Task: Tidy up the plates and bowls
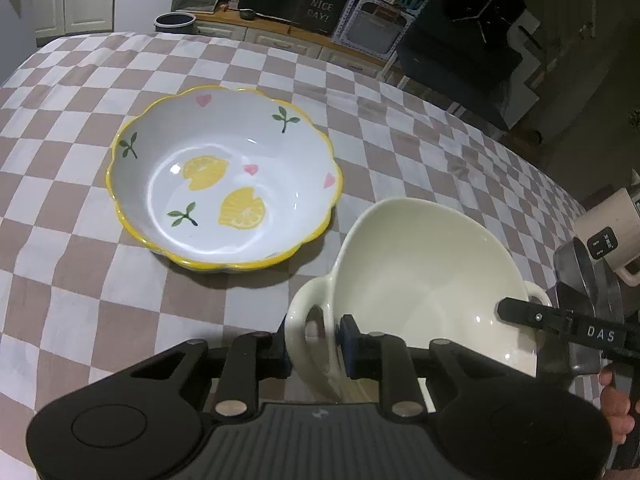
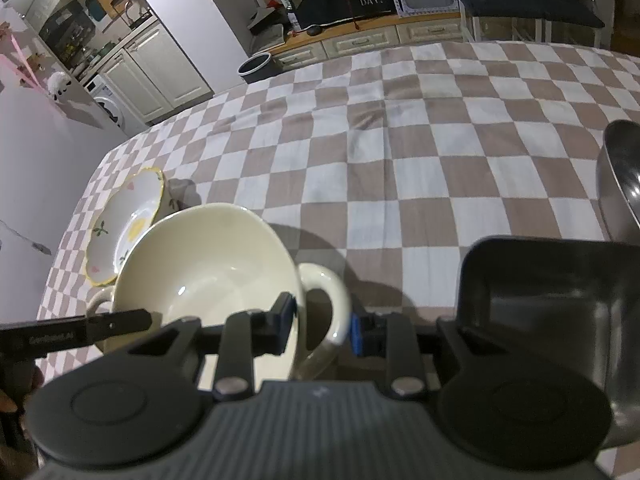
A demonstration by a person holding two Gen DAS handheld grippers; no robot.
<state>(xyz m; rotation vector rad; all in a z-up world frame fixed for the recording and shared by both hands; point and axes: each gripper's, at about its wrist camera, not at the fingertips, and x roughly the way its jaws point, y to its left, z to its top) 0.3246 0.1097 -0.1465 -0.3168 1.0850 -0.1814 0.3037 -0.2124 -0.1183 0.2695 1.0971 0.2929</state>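
A cream two-handled bowl is held between both grippers above the checkered table. My left gripper is shut on the bowl's left handle and wall. My right gripper is shut on the opposite handle and rim of the same bowl. A yellow-rimmed lemon-pattern bowl rests on the cloth to the left of it; it also shows in the right wrist view, just behind the cream bowl.
A steel bowl sits at the right edge of the table, with a dark square container beside my right gripper. A cabinet with a "Have a nice day" sign stands beyond the table.
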